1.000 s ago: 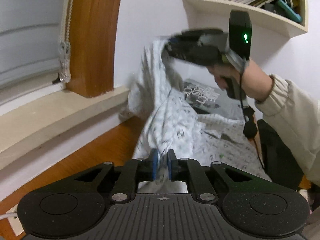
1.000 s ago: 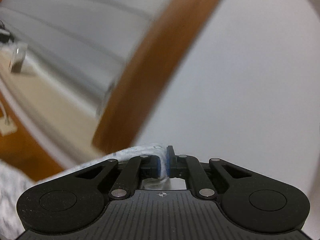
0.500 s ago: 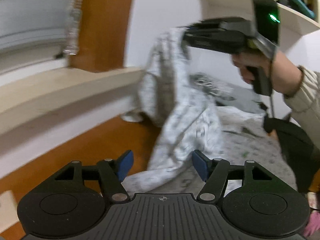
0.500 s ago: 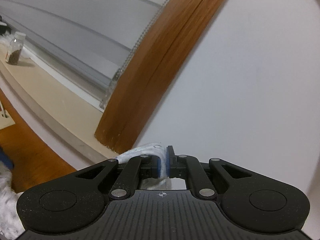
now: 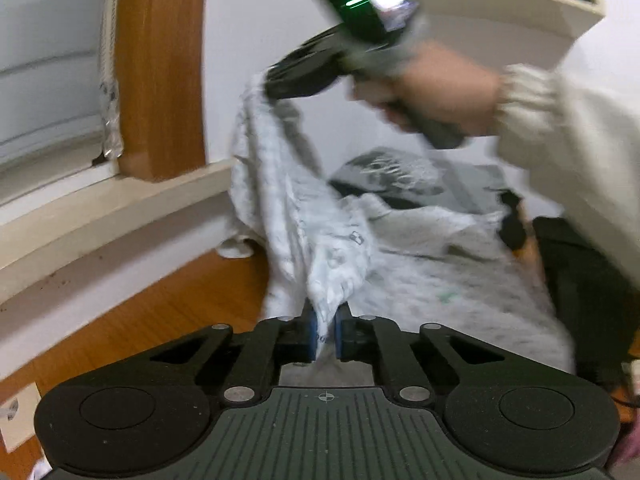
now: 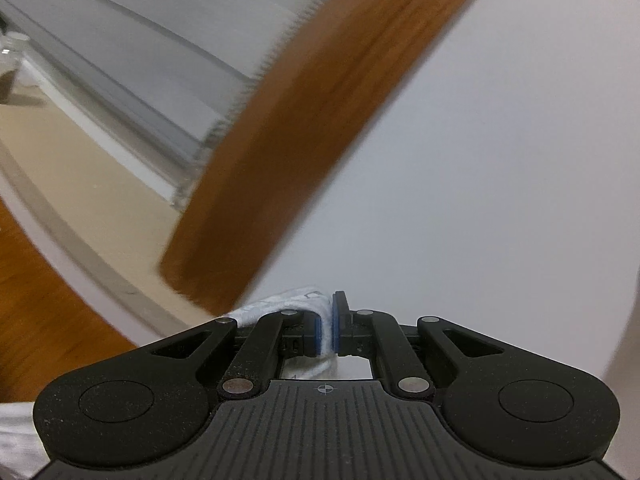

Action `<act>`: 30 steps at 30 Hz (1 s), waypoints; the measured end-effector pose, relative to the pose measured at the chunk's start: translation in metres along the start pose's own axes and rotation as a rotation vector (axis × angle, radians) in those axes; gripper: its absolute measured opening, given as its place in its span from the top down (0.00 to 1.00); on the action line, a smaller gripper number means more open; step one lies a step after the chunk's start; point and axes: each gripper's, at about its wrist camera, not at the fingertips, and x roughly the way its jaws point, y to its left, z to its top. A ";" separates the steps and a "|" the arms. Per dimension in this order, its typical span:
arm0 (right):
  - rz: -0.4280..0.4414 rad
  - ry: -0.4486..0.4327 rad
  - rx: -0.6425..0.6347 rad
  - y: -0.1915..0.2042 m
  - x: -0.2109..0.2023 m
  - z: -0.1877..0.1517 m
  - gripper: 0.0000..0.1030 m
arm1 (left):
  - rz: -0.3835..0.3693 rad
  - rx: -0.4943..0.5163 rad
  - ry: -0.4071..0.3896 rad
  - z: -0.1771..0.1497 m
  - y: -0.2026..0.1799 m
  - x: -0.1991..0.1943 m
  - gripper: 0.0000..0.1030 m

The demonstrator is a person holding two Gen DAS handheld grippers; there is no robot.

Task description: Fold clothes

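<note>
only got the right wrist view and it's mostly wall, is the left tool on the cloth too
Observer: Yes. In the left wrist view the left tool is closing, with a fold of the white patterned garment between its blue pads.
Operator: where's the rest of it
Observer: It hangs from the right tool, held higher up, and trails onto the wooden surface.
Operator: anything else lying there
Observer: A dark printed garment lies behind it, near the wall.

Both wrist views face the wooden window frame (image 5: 160, 68) closely.
</note>
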 end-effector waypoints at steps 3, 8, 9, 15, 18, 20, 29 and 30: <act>-0.054 0.012 0.042 -0.006 0.006 0.003 0.94 | -0.014 0.001 0.015 -0.008 -0.019 -0.002 0.91; -0.004 0.160 -0.014 0.003 0.013 -0.020 0.92 | 0.037 -0.047 0.027 -0.030 -0.002 -0.011 0.60; 0.014 0.201 -0.020 0.003 0.014 -0.030 0.88 | 0.060 -0.059 0.023 -0.035 0.007 -0.016 0.53; 0.123 0.322 0.077 -0.004 0.006 -0.088 0.66 | 0.259 -0.204 0.055 -0.053 0.096 -0.038 0.38; 0.192 0.318 0.149 0.003 -0.008 -0.108 0.60 | 0.257 -0.260 0.121 -0.060 0.135 -0.035 0.25; 0.245 0.313 0.187 0.014 -0.020 -0.119 0.58 | 0.194 -0.298 0.167 -0.068 0.148 -0.031 0.23; 0.330 0.331 0.305 0.024 -0.045 -0.154 0.56 | 0.213 -0.230 0.157 -0.082 0.140 -0.035 0.63; 0.318 0.321 0.305 0.021 -0.048 -0.151 0.56 | 0.207 -0.232 0.151 -0.082 0.138 -0.037 0.82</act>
